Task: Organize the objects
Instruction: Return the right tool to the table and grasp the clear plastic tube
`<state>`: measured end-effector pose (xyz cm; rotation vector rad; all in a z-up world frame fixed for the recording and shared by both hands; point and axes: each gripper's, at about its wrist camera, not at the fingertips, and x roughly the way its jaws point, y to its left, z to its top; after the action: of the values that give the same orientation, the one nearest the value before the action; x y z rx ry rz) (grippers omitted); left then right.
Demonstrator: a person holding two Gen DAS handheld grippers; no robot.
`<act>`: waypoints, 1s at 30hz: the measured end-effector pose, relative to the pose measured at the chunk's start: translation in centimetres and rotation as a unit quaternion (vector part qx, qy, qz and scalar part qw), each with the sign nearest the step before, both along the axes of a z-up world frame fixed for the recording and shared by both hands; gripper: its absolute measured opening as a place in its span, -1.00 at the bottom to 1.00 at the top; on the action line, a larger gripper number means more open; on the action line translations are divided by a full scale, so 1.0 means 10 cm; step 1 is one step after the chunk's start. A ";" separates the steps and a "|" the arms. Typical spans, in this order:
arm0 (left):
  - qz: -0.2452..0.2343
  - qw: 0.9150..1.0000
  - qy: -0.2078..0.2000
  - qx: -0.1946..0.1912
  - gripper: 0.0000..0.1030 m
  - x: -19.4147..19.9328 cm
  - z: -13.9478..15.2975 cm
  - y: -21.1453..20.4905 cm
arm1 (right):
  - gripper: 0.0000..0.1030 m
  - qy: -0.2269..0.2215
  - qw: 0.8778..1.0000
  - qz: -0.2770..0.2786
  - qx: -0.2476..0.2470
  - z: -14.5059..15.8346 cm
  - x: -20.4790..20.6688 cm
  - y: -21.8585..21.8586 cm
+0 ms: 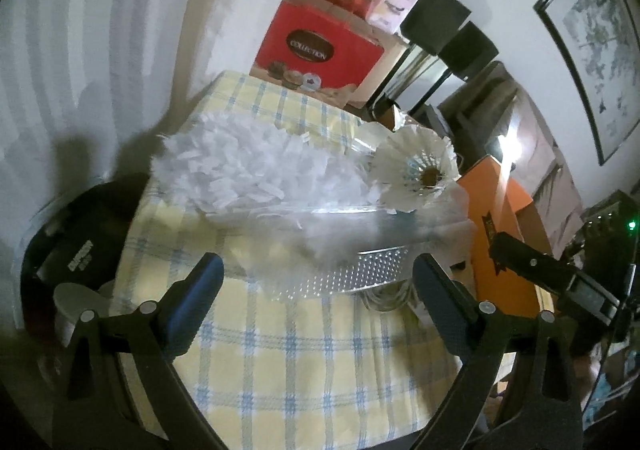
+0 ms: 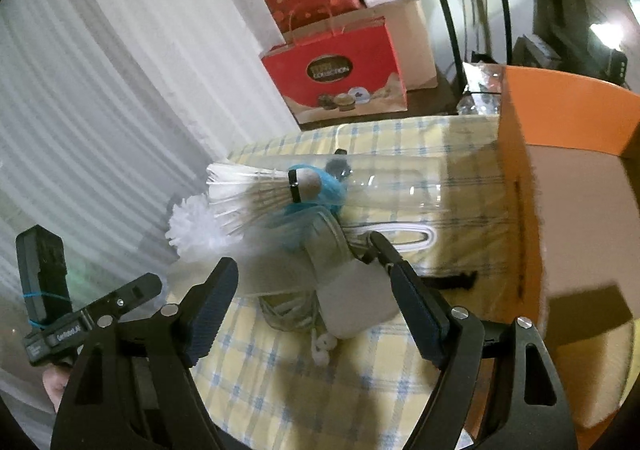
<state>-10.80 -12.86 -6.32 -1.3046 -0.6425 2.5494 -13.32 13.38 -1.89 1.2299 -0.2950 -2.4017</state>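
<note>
Both my jaws gape wide, empty, above the checked worktop (image 1: 280, 350). A shuttlecock (image 2: 256, 189) lies left of the orange box (image 2: 568, 117), touching a white pom-pom (image 1: 248, 169).

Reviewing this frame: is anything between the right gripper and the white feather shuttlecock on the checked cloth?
Yes. The open right gripper has a grey, partly see-through wrapped bundle right ahead of its fingers. The white feather shuttlecock lies beyond it, on a clear plastic bottle, with a white shredded-paper pompom beside its feathers.
</note>
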 end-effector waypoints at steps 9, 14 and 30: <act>-0.014 1.000 -0.009 0.016 0.50 -0.16 -0.14 0.05 | 0.27 -0.016 1.000 0.019 0.016 -0.17 -0.17 -0.16; -0.014 0.999 -0.012 0.029 0.45 -0.18 -0.18 0.03 | 0.11 -0.028 0.999 0.030 0.009 -0.26 -0.20 -0.20; -0.022 0.998 0.017 0.051 0.39 0.20 0.15 -0.02 | 0.07 -0.014 0.998 0.055 0.008 -0.07 0.06 -0.21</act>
<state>-8.82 -13.06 -4.77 -1.2254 -0.7198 2.4632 -12.68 11.24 -2.54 1.2551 -0.2109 -2.2989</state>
